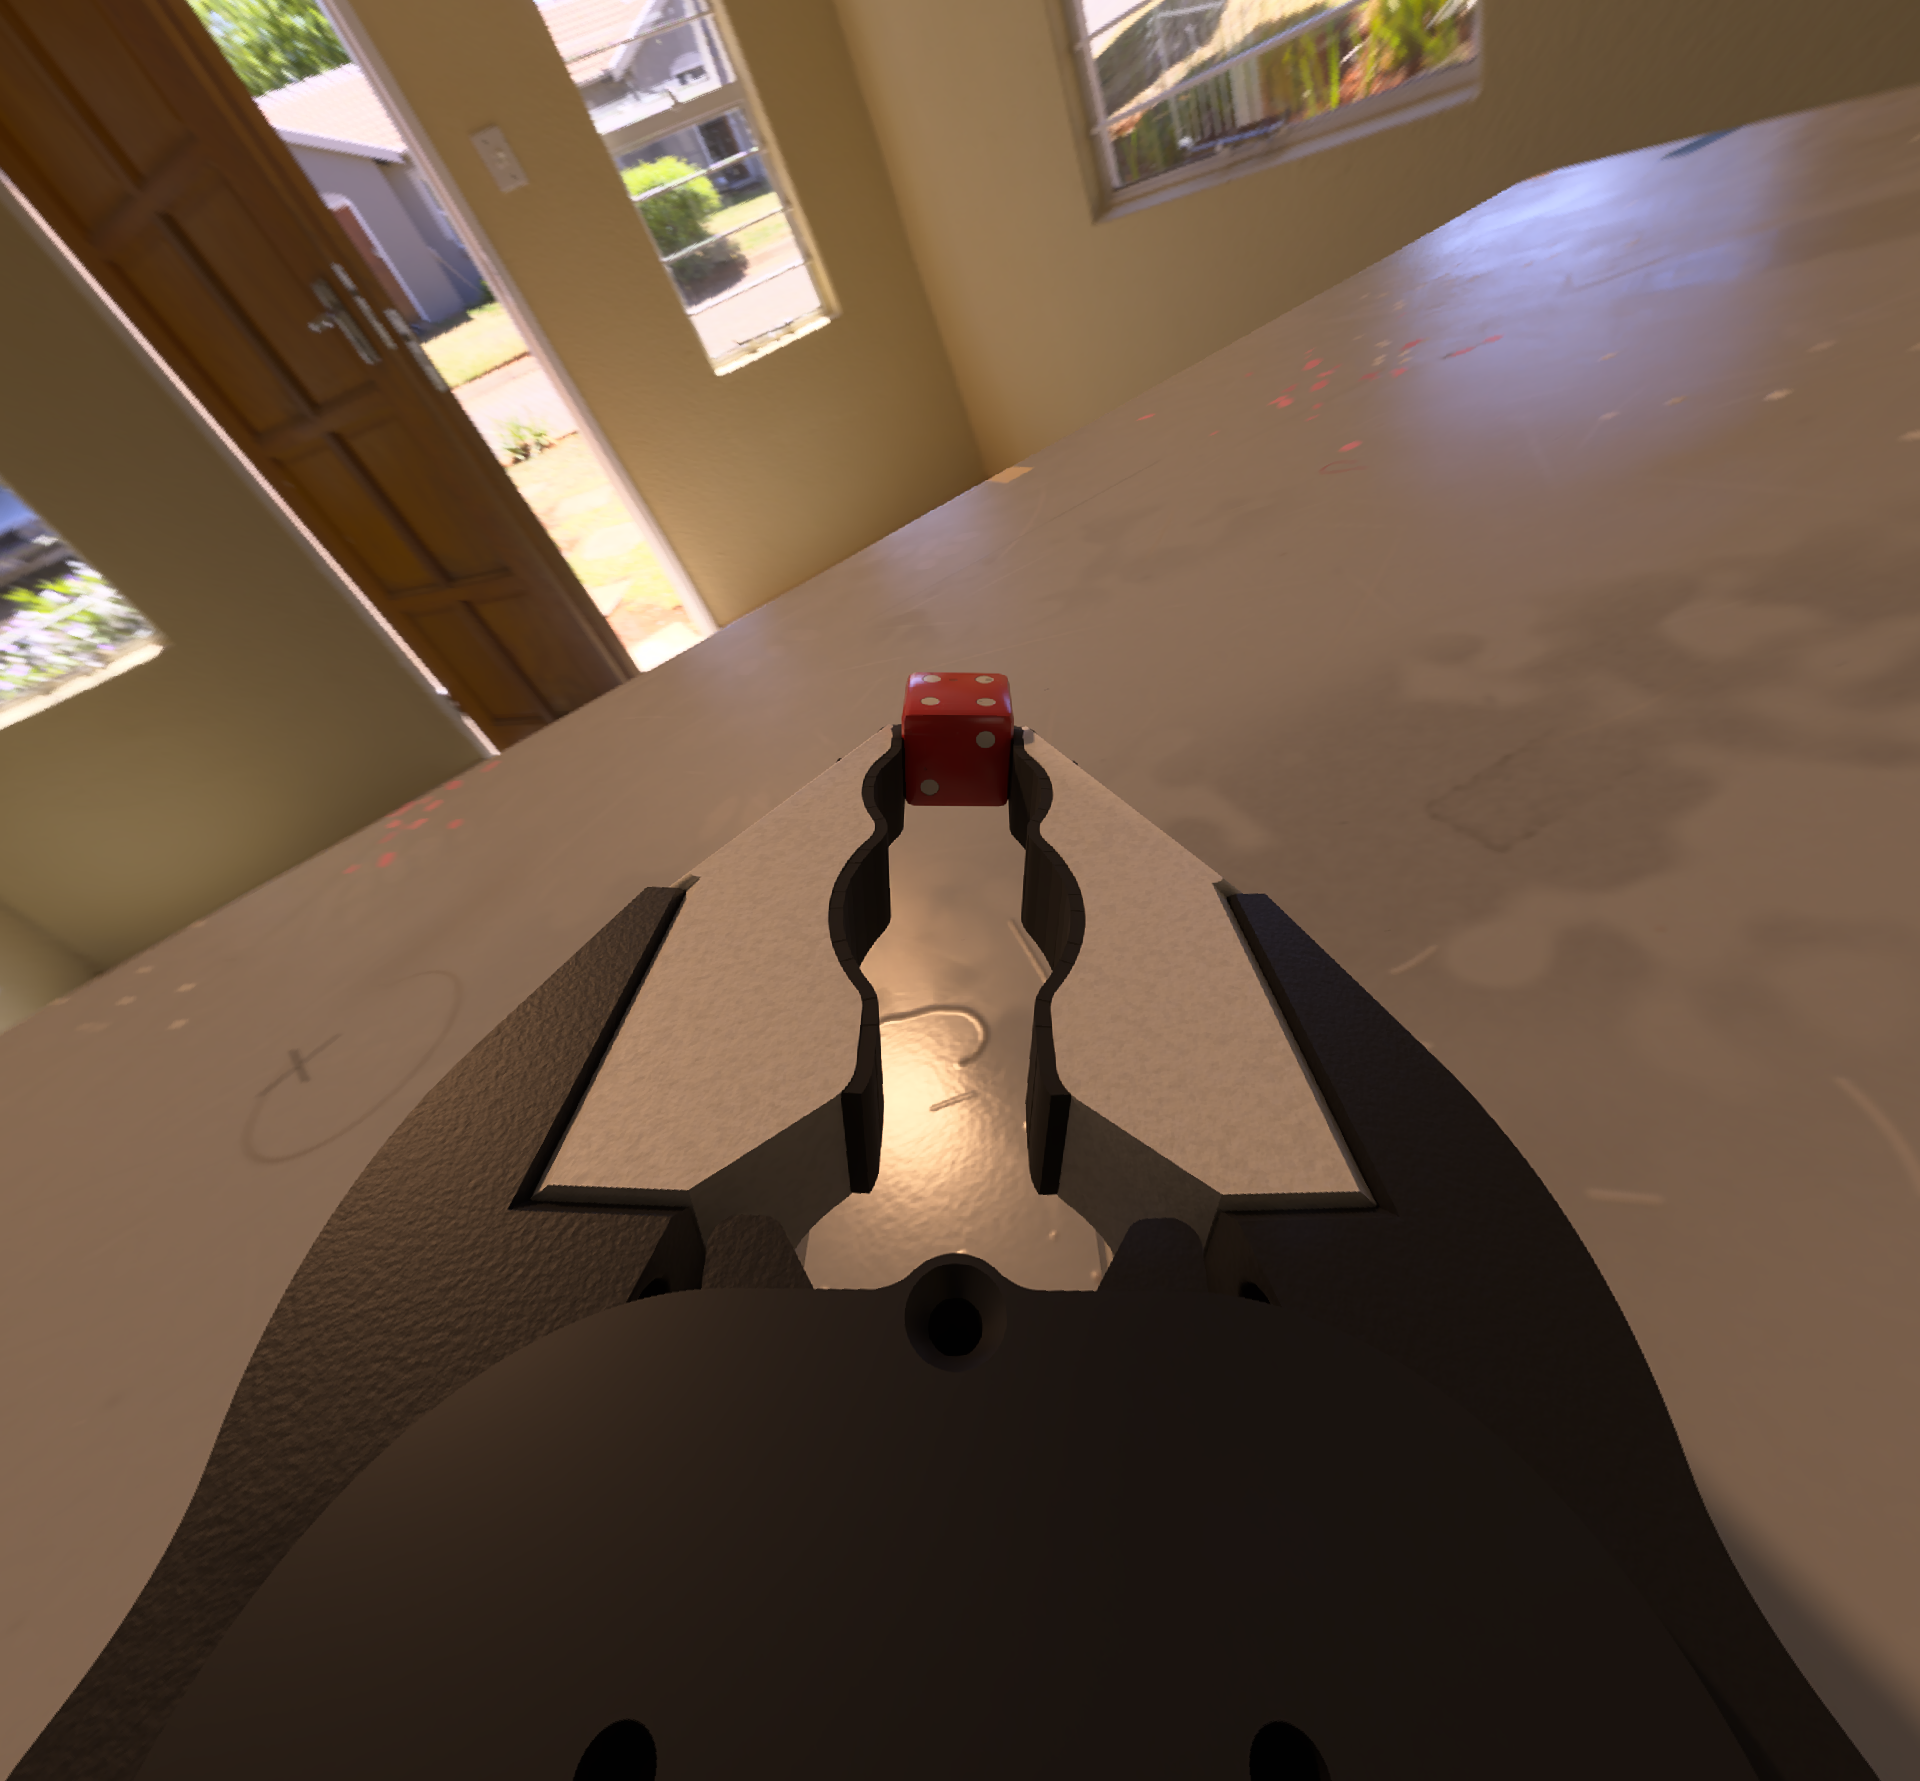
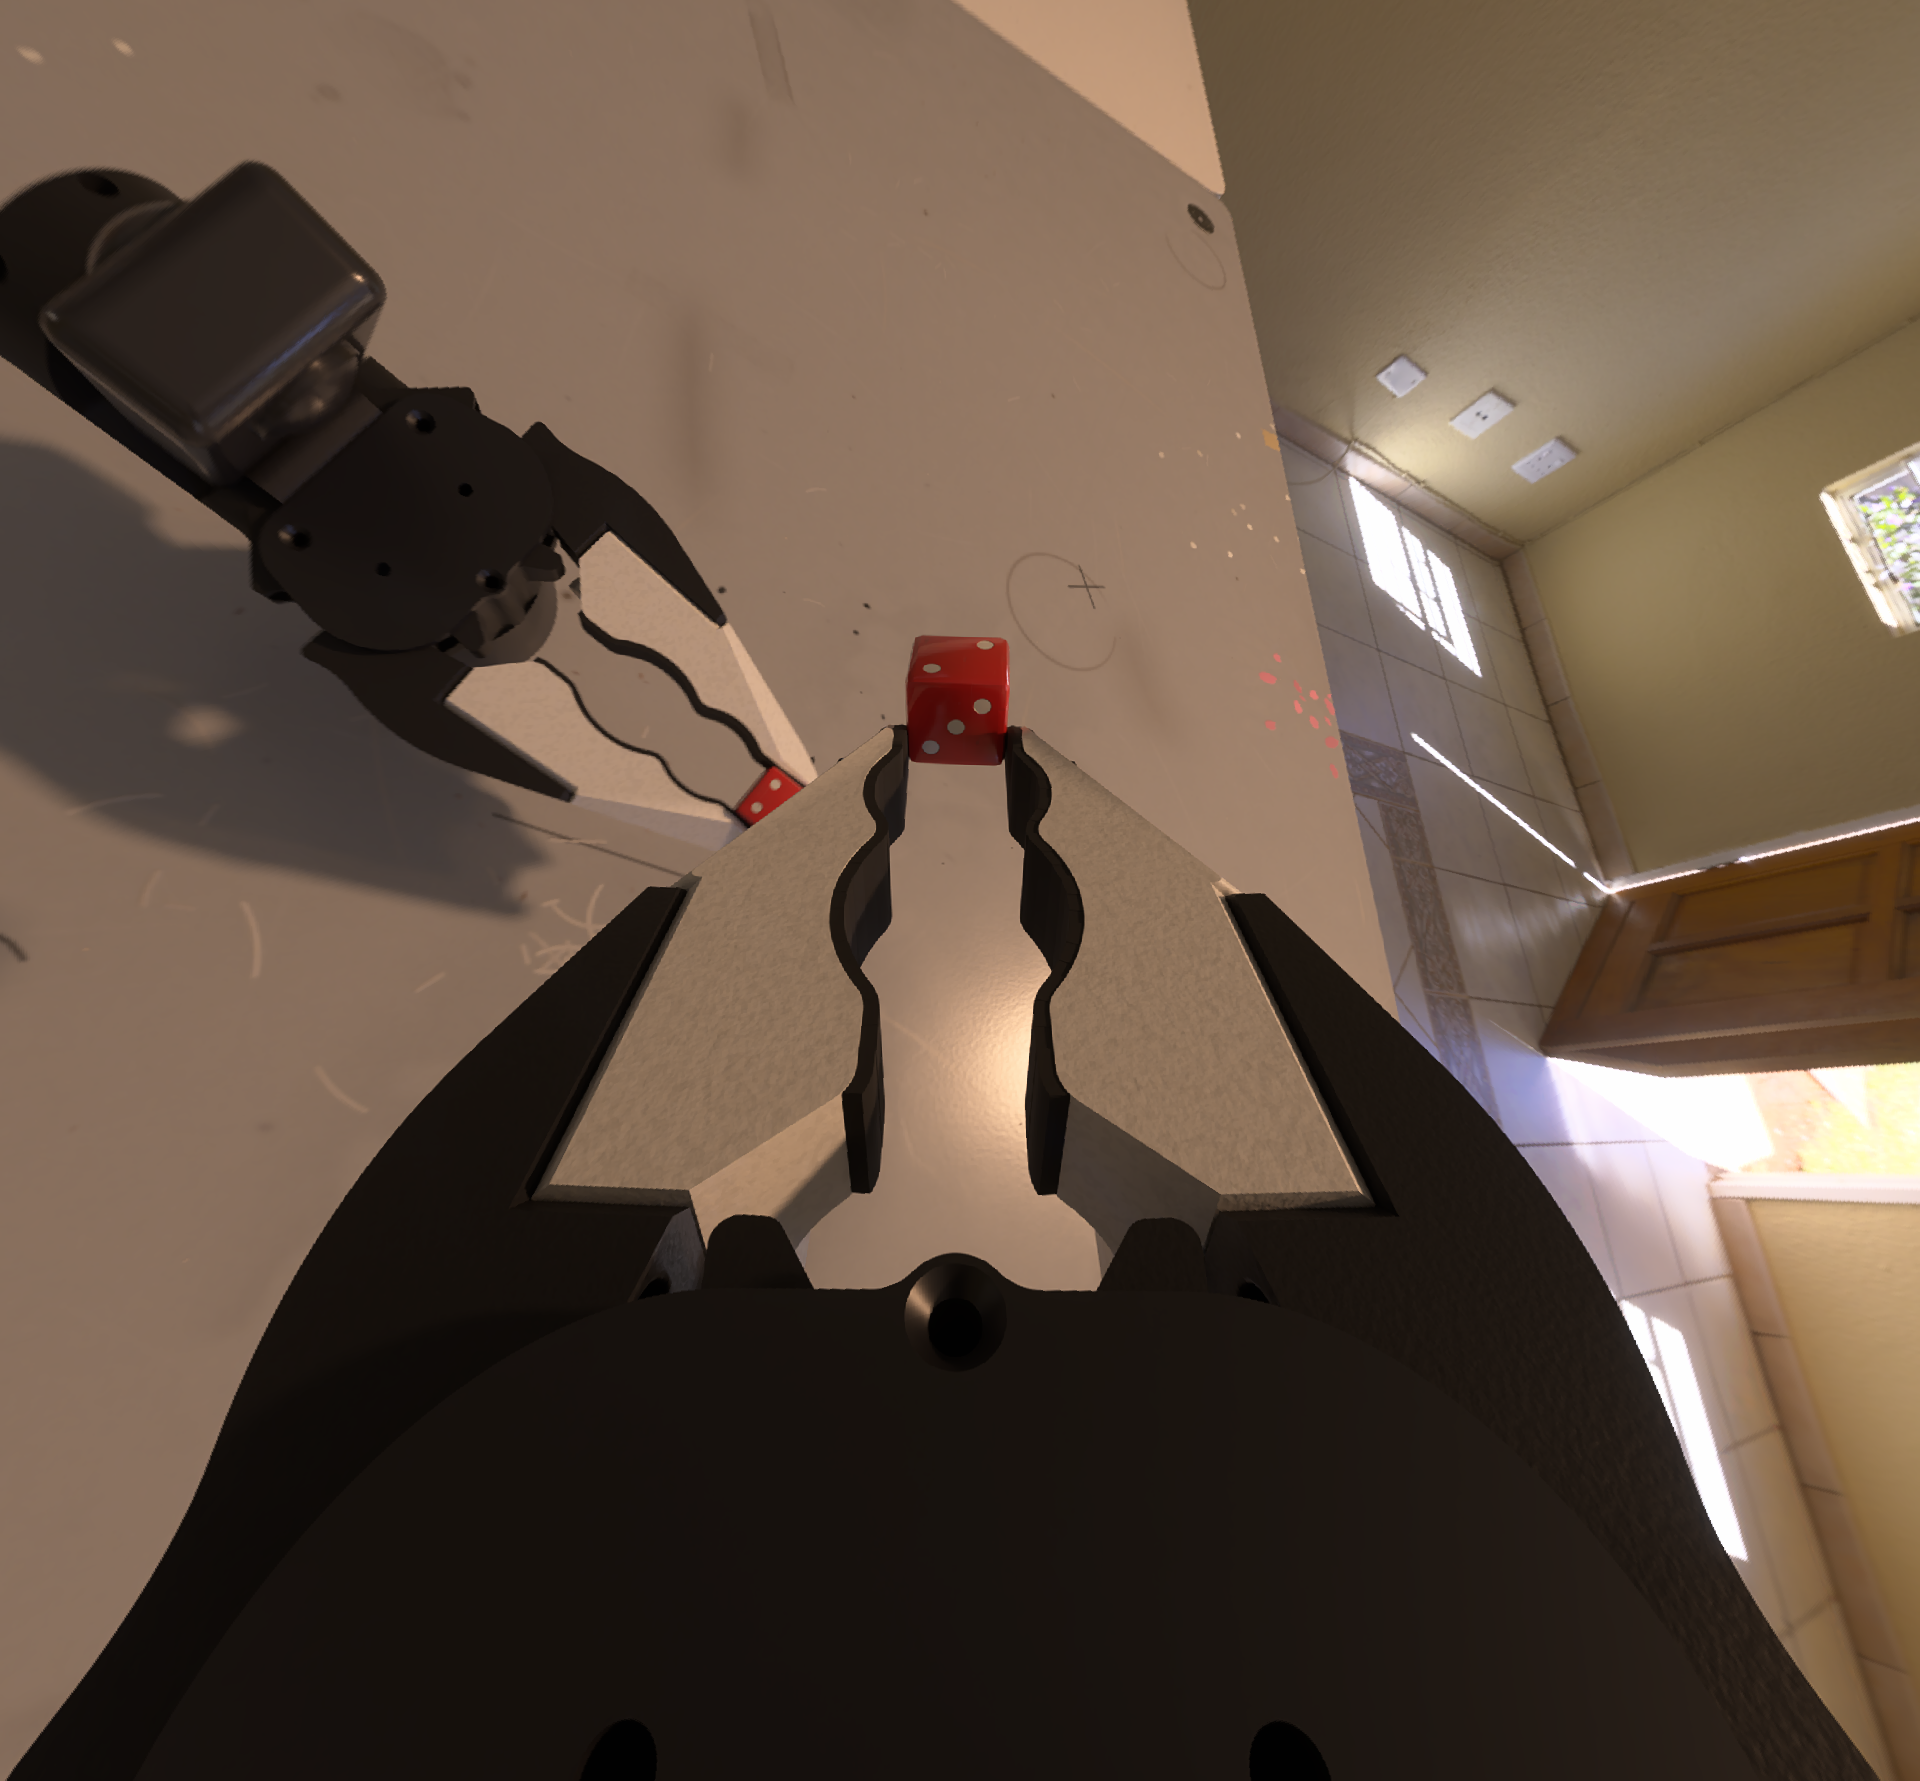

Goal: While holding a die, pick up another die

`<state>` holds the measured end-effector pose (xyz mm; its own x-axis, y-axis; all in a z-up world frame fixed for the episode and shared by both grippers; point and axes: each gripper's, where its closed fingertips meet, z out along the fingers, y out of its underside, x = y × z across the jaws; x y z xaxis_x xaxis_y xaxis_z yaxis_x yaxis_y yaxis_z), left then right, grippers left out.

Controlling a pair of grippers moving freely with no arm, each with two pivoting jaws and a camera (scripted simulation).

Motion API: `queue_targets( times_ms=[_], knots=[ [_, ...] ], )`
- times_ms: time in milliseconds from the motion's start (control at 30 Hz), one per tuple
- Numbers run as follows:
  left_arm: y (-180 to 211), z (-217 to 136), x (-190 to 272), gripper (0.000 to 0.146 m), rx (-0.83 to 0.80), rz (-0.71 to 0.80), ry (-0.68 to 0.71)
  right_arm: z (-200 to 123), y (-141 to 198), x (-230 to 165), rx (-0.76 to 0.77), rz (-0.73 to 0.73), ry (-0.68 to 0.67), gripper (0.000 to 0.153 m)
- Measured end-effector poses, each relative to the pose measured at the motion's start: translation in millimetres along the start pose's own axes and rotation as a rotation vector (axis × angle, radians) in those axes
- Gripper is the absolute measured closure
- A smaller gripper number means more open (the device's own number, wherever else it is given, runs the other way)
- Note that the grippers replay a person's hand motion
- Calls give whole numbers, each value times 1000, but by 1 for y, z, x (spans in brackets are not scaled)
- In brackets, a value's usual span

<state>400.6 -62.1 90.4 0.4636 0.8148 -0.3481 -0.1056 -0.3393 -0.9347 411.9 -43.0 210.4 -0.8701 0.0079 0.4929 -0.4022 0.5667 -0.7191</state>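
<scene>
A red die [image 1: 957, 739] is pinched between the tips of the left gripper [image 1: 957, 744]. A second red die [image 2: 957, 701] is clamped by the right gripper [image 2: 957, 744], near the tabletop [image 2: 623, 173] edge.

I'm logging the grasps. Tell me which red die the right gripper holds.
The red die pinched at the right gripper's fingertips, near the pencilled circle. The other die sits in the left gripper, farther left.
</scene>
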Motion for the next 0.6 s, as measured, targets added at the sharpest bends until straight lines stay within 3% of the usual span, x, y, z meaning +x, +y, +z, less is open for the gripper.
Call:
queue_targets(
  times_ms=[133,267,600],
  knots=[
    [3,0,-9,127,-20,56,-83,-13,9,-10,54,48,-49,134],
    [6,7,-19,127,-42,101,-147,-17,27,-17,7,66,-83,134],
    [-5,39,-4,127,-14,179,-135,-32,58,-17,-117,70,-110,134]
  ],
)
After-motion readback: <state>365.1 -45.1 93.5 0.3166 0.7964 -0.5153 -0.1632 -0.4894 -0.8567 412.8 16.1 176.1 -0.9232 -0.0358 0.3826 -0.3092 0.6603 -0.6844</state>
